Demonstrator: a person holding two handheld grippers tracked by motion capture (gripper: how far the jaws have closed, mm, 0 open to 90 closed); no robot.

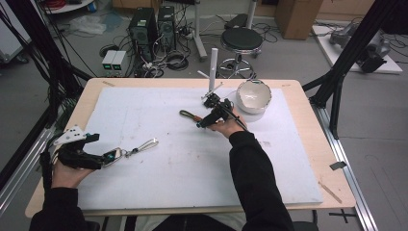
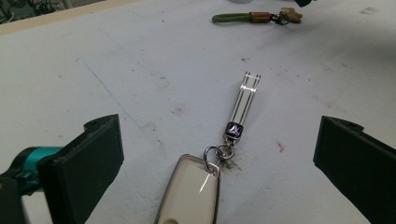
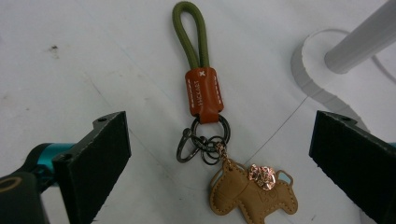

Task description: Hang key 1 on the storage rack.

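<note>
We are hovering over two keychains, both pairs of jaws gaping and gripping nothing.

The green-loop keychain (image 3: 201, 112) is lying on the white mat (image 1: 159, 178), lengthwise between our right gripper's (image 1: 211, 117) jaws, its tan leather charm (image 3: 252, 193) nearest us. The silver key fob (image 2: 194, 196) is sitting centred before our left gripper (image 1: 79, 153), its near end cut off.

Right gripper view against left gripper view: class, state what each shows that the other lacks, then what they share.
The right gripper view alone shows the tan leather horse charm and the white stand's post. The left gripper view alone shows the car key fob with its metal strap. Both show the green cord keychain, the white tabletop, and open black jaws.
</note>
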